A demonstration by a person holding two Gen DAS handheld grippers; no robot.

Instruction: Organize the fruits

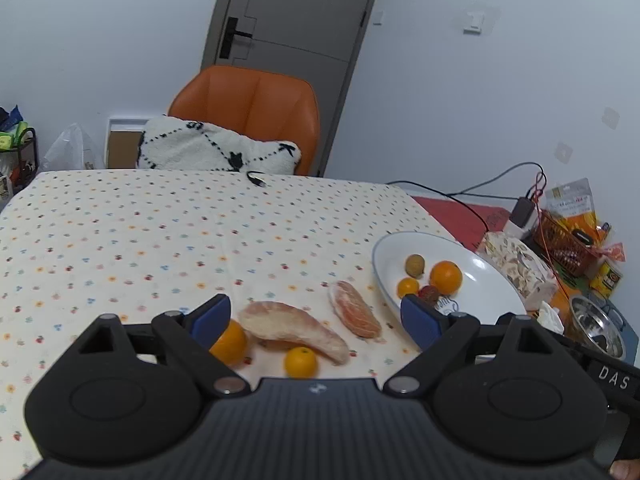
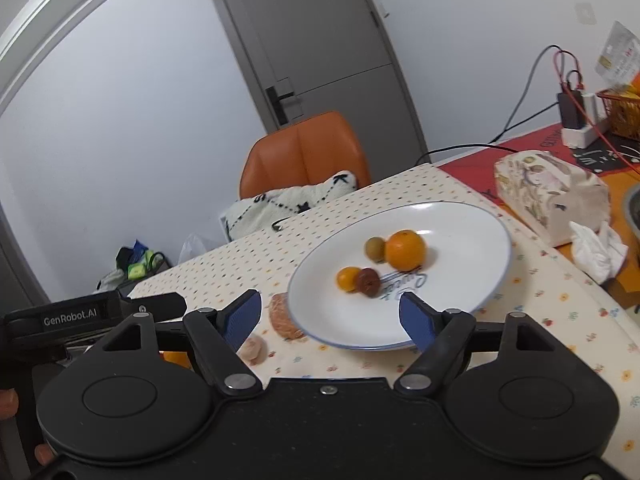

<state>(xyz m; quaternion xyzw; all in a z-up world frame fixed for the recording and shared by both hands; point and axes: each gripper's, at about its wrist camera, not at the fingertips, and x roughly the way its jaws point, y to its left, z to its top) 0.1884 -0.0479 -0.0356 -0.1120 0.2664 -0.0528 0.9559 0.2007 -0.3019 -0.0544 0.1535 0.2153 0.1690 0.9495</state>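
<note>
Both tongs wide open, empty: left tongs [image 1: 316, 318] hover over peeled pinkish pomelo wedges [image 1: 294, 331] and small orange citrus [image 1: 301, 362] on counter; right tongs [image 2: 331, 316] near white round plate [image 2: 472, 236]. Next: grab loose fruit, move to plate.

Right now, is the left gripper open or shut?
Open. The left gripper has its blue pads spread wide apart with nothing between them; pomelo segments and small oranges lie on the tablecloth below.
</note>
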